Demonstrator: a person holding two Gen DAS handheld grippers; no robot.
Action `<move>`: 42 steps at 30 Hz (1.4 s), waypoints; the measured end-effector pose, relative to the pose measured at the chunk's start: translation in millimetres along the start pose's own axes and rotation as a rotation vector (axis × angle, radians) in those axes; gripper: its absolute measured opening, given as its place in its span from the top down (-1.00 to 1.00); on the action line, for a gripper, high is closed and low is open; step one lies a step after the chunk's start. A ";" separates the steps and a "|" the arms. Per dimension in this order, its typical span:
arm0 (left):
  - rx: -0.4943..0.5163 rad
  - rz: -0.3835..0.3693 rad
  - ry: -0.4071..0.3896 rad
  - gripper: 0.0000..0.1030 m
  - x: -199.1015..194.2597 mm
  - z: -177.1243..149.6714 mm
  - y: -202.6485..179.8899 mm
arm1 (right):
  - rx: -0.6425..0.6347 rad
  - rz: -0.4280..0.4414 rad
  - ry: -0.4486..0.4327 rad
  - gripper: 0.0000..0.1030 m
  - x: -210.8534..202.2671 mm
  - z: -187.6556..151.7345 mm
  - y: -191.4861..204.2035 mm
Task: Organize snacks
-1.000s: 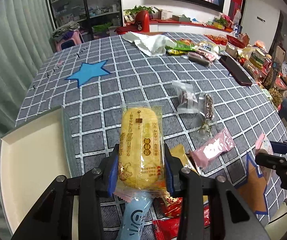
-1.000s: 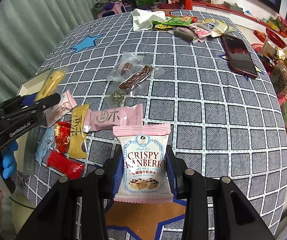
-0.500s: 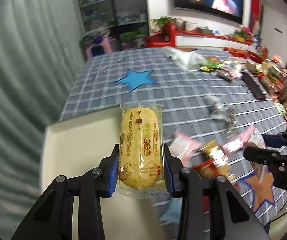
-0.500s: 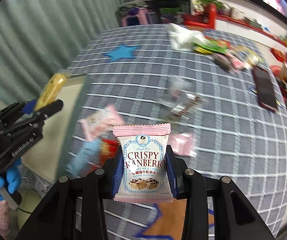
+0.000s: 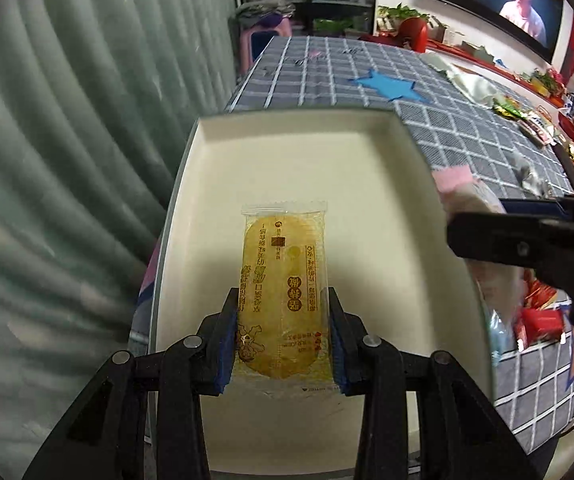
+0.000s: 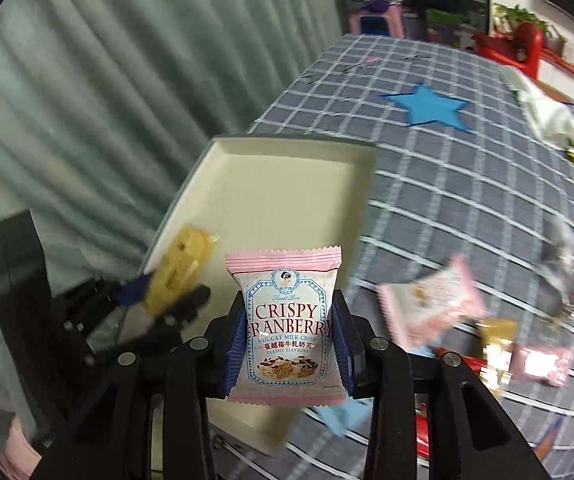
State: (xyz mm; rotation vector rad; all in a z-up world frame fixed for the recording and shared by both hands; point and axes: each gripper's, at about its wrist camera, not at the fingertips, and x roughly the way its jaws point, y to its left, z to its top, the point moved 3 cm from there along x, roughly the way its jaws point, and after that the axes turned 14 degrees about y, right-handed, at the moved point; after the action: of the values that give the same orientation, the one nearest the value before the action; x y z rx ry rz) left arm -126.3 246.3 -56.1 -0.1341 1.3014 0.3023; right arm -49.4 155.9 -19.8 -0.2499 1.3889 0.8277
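A yellow cake pack [image 5: 283, 296] is clamped between the blue pads of the left gripper [image 5: 283, 344] and held over the cream tray [image 5: 367, 184], lengthwise along it. Bare tray floor is seen on every side of the pack — most of it ahead, toward the far rim. The tray sits at the table's edge beside the curtain [image 5: 67, 160]. A pink cranberry pack [image 6: 285, 324] is gripped upright by the right gripper [image 6: 285, 356] near the tray's right rim — the left gripper is seen just to its left. Loose snacks [image 6: 447, 308] are scattered on the checked cloth [image 6: 447, 184] to the right, blurred.
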 end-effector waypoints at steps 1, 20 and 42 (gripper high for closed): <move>0.000 -0.002 0.007 0.11 3.1 -1.2 1.4 | -0.003 0.004 0.009 0.22 5.7 1.7 3.4; 0.405 -0.051 -0.112 -0.56 -21.4 30.6 -134.7 | 0.363 -0.171 -0.022 -0.63 -37.6 -61.8 -156.4; 0.485 0.009 -0.017 -0.56 39.7 71.9 -205.6 | 0.470 -0.336 0.048 -0.66 -19.0 -86.2 -224.7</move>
State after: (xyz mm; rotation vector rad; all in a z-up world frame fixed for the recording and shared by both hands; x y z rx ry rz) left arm 10.2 75.2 -89.8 0.2847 1.3245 -0.0103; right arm 29.9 -61.6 -88.6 -0.1316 1.4920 0.2074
